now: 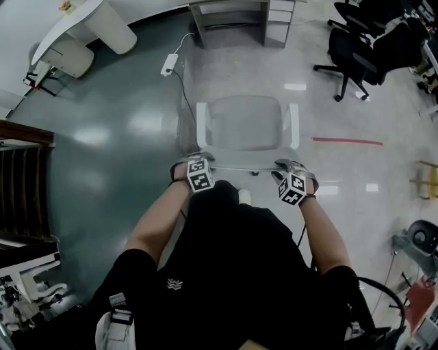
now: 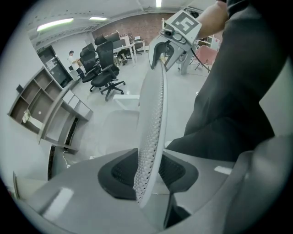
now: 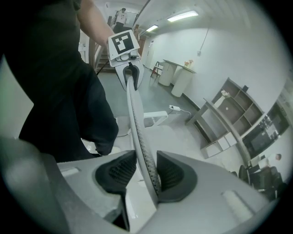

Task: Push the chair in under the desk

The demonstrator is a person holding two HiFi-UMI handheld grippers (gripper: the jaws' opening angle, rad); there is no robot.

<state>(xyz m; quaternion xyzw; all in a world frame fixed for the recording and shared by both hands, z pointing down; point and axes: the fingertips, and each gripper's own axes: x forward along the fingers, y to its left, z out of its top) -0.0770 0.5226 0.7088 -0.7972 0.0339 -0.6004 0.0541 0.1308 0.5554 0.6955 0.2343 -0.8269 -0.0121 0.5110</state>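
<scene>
- White mesh-back office chair [image 1: 246, 126] stands on the glossy floor [image 1: 102, 137], just in front of the person. Its seat points away from them, and the backrest's top rim is at their hands.
- It is well apart from the grey tabletop w/ drawer unit [image 1: 233, 5] at the head view's top edge, so it is not under it yet. There is bare floor between the two.
- Left gripper [image 1: 195, 158] is on the rim's left end. In the left gripper view the mesh edge fills the space between the fingers [image 2: 119, 171], w/ dark pads against both sides and no gap showing, so it is clamped on the backrest.
- Right gripper [image 1: 291, 164] is on the rim's right end. Its fingers [image 3: 176, 173] stand apart w/ the rim between them. The rim leans on one pad, and a strip of floor shows between it and the other.
- Both forearms are bare and reach fwd. The person wears a black top.
- A white power strip [image 1: 168, 65] w/ cable lies on the floor, left of the chair and nearer the tabletop.
- Black office chairs [image 1: 356, 48] stand at upper right, well apart.
- A thin red strip [image 1: 348, 141] lies on the floor right of the white chair.
</scene>
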